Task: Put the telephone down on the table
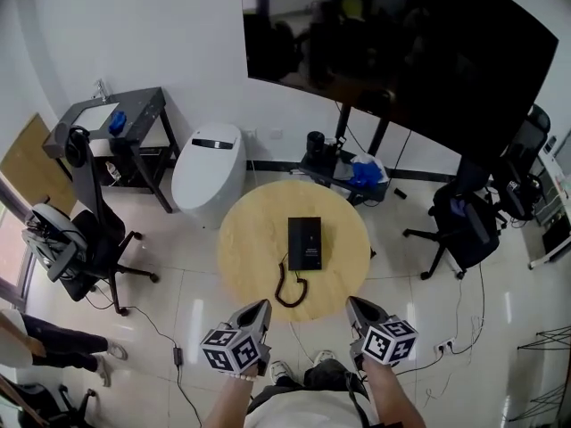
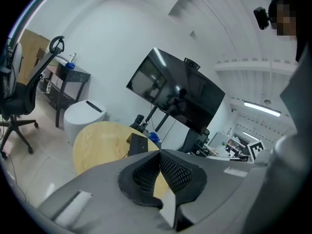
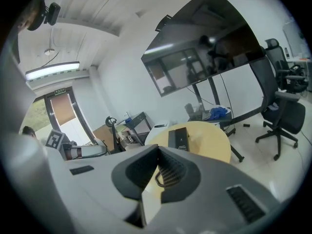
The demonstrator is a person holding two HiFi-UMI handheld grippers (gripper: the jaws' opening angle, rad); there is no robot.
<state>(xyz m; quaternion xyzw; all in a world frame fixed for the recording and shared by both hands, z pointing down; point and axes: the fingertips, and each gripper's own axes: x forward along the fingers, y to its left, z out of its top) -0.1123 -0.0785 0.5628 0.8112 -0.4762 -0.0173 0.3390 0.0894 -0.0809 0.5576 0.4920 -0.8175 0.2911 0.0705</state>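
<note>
The telephone [image 1: 304, 243] is seen lying flat near the centre of the round worktop [image 1: 245, 239], with its coiled cord [image 1: 287, 290] trailed toward 7 o'clock. The left gripper [image 1: 259, 308] and right gripper [image 1: 355, 306] are clenched on nothing and held off the rim at 6 o'clock. The task is judged done, with nothing left.

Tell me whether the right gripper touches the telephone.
Apart: the head view shows bare table between the right gripper and the telephone, cord included.
</note>
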